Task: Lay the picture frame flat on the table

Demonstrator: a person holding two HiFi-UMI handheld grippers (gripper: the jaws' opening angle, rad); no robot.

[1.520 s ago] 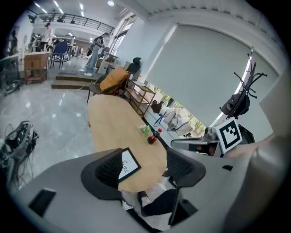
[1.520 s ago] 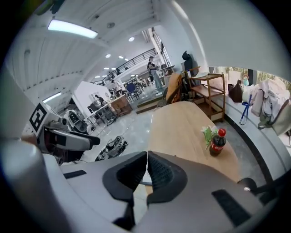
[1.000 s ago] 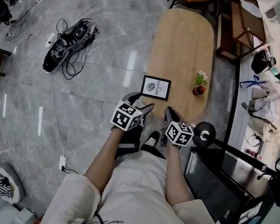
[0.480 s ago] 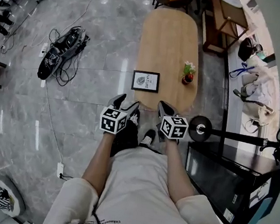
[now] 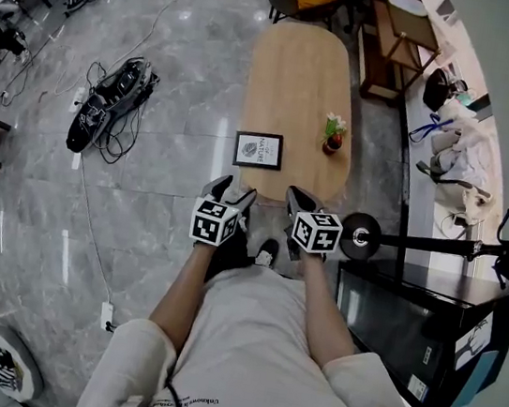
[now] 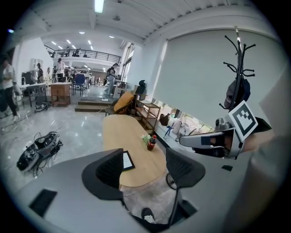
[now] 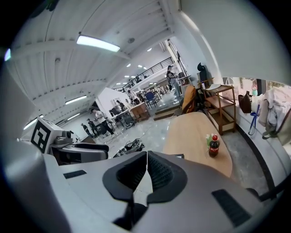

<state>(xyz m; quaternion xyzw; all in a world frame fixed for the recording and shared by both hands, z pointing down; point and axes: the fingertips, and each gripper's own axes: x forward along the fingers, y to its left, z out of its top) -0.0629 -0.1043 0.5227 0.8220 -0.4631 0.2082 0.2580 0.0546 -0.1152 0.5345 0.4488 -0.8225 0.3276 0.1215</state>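
A black picture frame (image 5: 258, 149) with a white print stands propped on the near left part of the oval wooden table (image 5: 302, 72). It also shows past my left jaw as the frame (image 6: 127, 160). My left gripper (image 5: 235, 188) hangs over the floor short of the table's near end, open and empty (image 6: 144, 166). My right gripper (image 5: 295, 195) is beside it, jaws shut together on nothing (image 7: 147, 170). The frame (image 7: 177, 156) is mostly hidden behind the right jaws. Neither gripper touches the frame.
A cola bottle with a small plant (image 5: 334, 136) stands on the table's right side. A heap of black gear and cables (image 5: 115, 92) lies on the floor to the left. A black cabinet (image 5: 399, 314) and a stand's pole (image 5: 419, 241) are close on my right. Chairs and a shelf (image 5: 394, 29) stand beyond the table.
The head view has shifted, so the table and frame sit a little further left and look smaller. Both grippers stay side by side short of the table; the frame has not moved.
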